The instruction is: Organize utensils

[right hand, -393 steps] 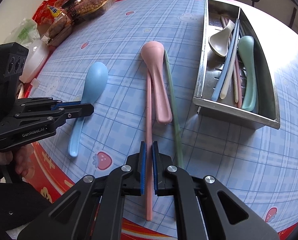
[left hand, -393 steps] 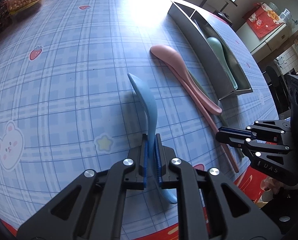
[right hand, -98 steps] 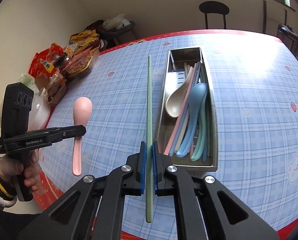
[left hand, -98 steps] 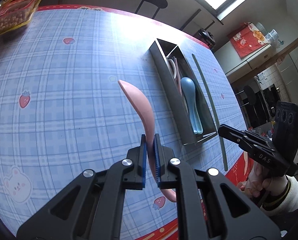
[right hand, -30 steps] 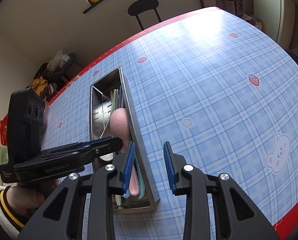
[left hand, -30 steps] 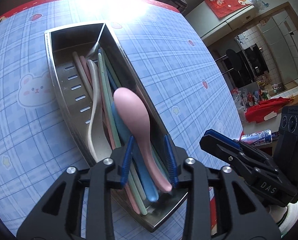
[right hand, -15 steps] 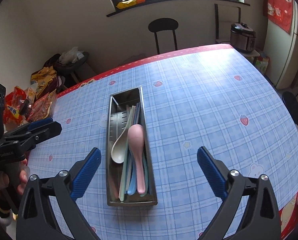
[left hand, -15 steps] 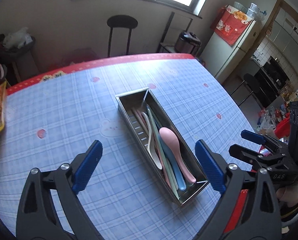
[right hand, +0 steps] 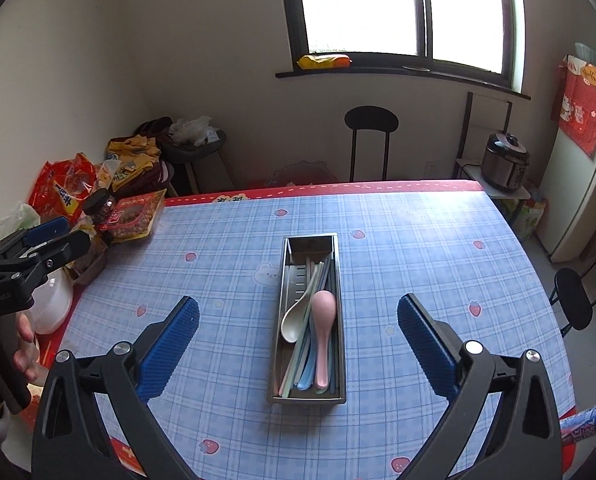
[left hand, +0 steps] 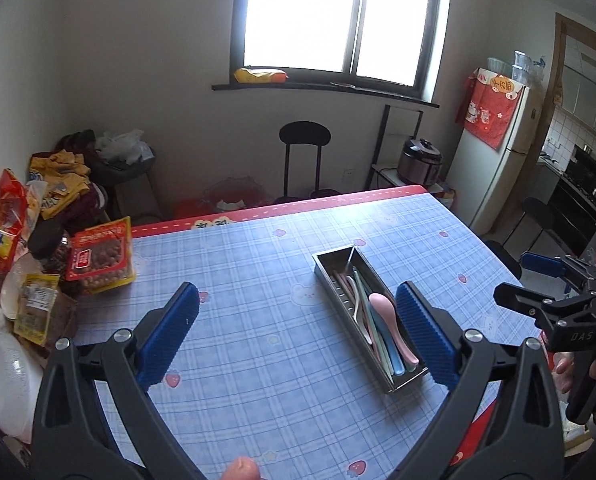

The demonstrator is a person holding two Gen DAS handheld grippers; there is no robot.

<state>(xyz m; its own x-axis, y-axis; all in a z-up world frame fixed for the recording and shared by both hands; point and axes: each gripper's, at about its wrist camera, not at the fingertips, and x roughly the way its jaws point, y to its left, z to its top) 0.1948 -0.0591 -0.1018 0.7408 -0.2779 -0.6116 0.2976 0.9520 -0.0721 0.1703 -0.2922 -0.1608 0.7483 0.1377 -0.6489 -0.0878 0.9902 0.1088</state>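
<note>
A steel utensil tray (right hand: pixel 284 264) stands in the middle of the blue checked table; it also shows in the left wrist view (left hand: pixel 323 270). In it lie a pink spoon (right hand: pixel 323 312), a white spoon (right hand: pixel 295 322), blue spoons and several chopsticks. The pink spoon also shows in the left wrist view (left hand: pixel 390 316). My left gripper (left hand: pixel 298 332) is wide open and empty, held high above the table. My right gripper (right hand: pixel 298 336) is wide open and empty, also high above the tray. Each gripper appears at the edge of the other's view.
Snack bags and a jar (left hand: pixel 98 256) crowd the table's left side, with a white lid (left hand: pixel 2 380) near the corner. A black stool (right hand: pixel 372 120) stands behind the table. A fridge (left hand: pixel 498 152) and rice cooker (left hand: pixel 422 156) stand at the right.
Both grippers have risen and pulled back from the tray, still wide open. The pink spoon stays in the tray where the left gripper let it go a second ago.
</note>
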